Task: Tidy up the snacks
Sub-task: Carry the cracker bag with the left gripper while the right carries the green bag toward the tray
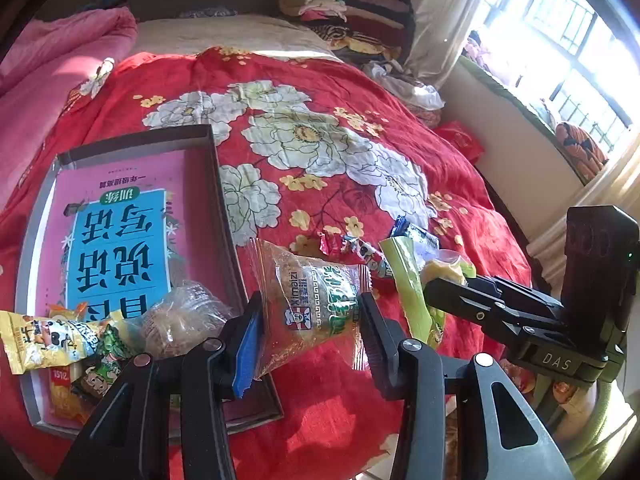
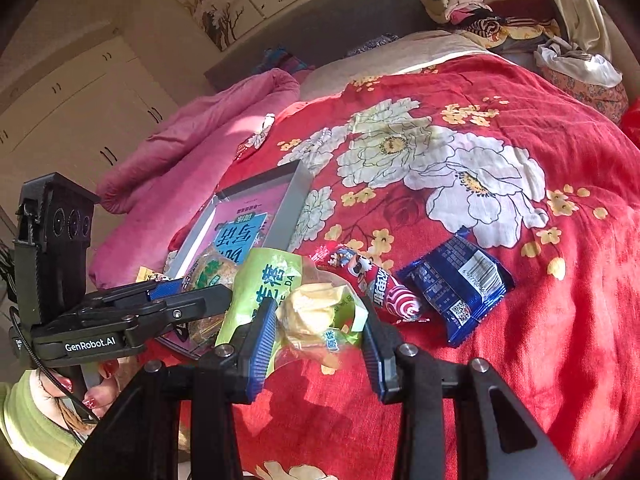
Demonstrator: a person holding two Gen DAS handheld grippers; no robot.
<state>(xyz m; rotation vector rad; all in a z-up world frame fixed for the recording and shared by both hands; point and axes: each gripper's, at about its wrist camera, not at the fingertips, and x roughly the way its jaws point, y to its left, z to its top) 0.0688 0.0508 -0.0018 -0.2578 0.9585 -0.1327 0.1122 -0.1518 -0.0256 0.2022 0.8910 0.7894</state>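
Observation:
My left gripper (image 1: 310, 326) is shut on a clear-wrapped brown cake packet (image 1: 310, 300) and holds it off the bed beside the grey tray (image 1: 218, 184). The tray holds a pink and blue book (image 1: 120, 236) and several snacks at its near end: a yellow packet (image 1: 44, 340) and a clear bag (image 1: 180, 316). My right gripper (image 2: 320, 328) is shut on a light green packet with a yellow cake inside (image 2: 308, 312). That right gripper (image 1: 432, 292) shows in the left wrist view with the green packet (image 1: 408, 280). The left gripper (image 2: 188, 296) with its cake packet (image 2: 212, 272) appears in the right wrist view.
A red lollipop wrapper (image 2: 384, 284) and a dark blue packet (image 2: 456, 284) lie on the red floral bedspread (image 2: 520, 320). A pink quilt (image 2: 188, 148) lies left, folded clothes (image 1: 344, 8) at the head, and a window (image 1: 560, 52) on the right. A hand in a green sleeve (image 2: 24, 428) holds the left gripper.

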